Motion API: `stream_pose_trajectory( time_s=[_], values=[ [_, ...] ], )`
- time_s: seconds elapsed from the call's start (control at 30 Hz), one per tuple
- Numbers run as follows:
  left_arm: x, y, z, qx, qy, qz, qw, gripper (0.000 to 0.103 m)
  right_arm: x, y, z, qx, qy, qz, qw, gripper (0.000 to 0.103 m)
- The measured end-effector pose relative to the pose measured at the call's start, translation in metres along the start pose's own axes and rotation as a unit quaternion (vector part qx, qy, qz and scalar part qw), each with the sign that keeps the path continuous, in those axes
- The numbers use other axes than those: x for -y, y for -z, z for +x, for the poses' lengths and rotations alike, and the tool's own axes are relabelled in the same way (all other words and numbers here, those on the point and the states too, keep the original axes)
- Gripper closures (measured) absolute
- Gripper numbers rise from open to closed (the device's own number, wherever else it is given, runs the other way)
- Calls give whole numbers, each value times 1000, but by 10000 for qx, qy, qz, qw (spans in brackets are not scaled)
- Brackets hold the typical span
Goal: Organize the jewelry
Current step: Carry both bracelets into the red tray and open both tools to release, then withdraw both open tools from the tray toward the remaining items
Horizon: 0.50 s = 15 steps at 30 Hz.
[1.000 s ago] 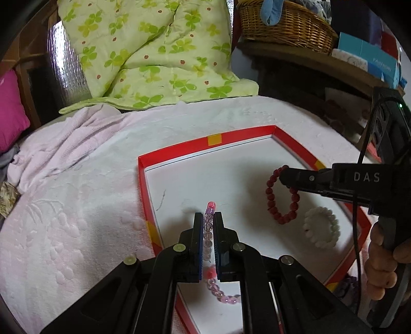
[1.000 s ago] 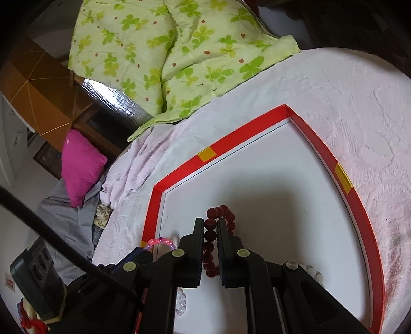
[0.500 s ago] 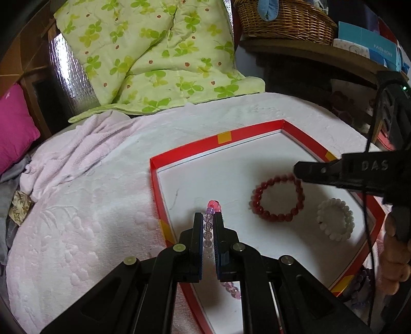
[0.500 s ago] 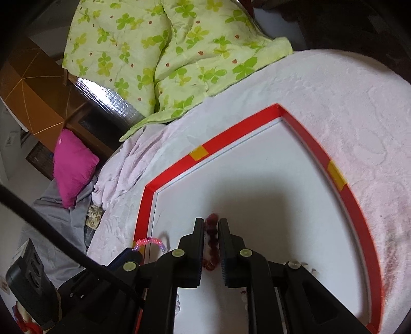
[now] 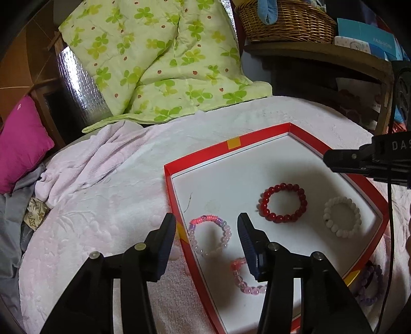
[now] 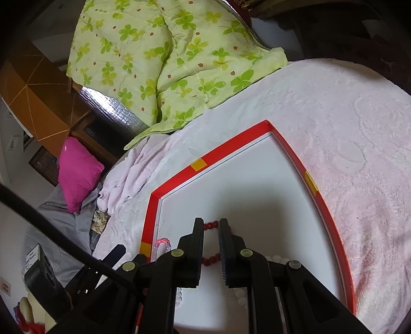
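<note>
A red-rimmed white tray (image 5: 259, 134) lies on the pale pink bedspread. My left gripper (image 5: 205, 218) hovers over its left corner with its jaws opening. Below the gap a clear-and-pink bead bracelet (image 5: 226, 231) lies flat, and no pad touches it. A second pink bracelet (image 5: 244, 282) rests nearer me, partly behind the right finger. A red bead bracelet (image 5: 267, 208) and a white bead bracelet (image 5: 331, 223) lie flat to the right. My right gripper (image 6: 211, 222) hangs above the red bracelet (image 6: 212, 225) with a narrow gap and nothing in it.
A purple bracelet (image 5: 370, 285) lies outside the tray's near right corner. A green clover quilt (image 5: 164, 59) is heaped at the back, a magenta cushion (image 5: 20, 144) sits far left, and a wicker basket (image 5: 285, 23) stands on a wooden shelf behind.
My left gripper has gone from shut on the clear-pink bracelet to open, and the bracelet now lies flat in the tray. My right gripper let go of the red bracelet and drew up and away.
</note>
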State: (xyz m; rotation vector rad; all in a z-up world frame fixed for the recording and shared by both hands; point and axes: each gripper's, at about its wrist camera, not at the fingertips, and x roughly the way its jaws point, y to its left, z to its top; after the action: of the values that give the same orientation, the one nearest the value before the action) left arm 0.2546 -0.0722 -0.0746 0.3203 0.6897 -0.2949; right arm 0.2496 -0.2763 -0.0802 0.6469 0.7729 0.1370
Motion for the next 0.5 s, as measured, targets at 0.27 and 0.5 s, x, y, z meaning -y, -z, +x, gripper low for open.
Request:
stream_pose_trajectory(
  time_s=[0.27,0.5],
  values=[
    [2,9,-24,167,-111,72,9998,42,5,4,-27,81,6,1,10000,80],
    [-14,26,-42,76,-32,-179,9998,38,23,10,-62,170,138,78,9997,80]
  ],
)
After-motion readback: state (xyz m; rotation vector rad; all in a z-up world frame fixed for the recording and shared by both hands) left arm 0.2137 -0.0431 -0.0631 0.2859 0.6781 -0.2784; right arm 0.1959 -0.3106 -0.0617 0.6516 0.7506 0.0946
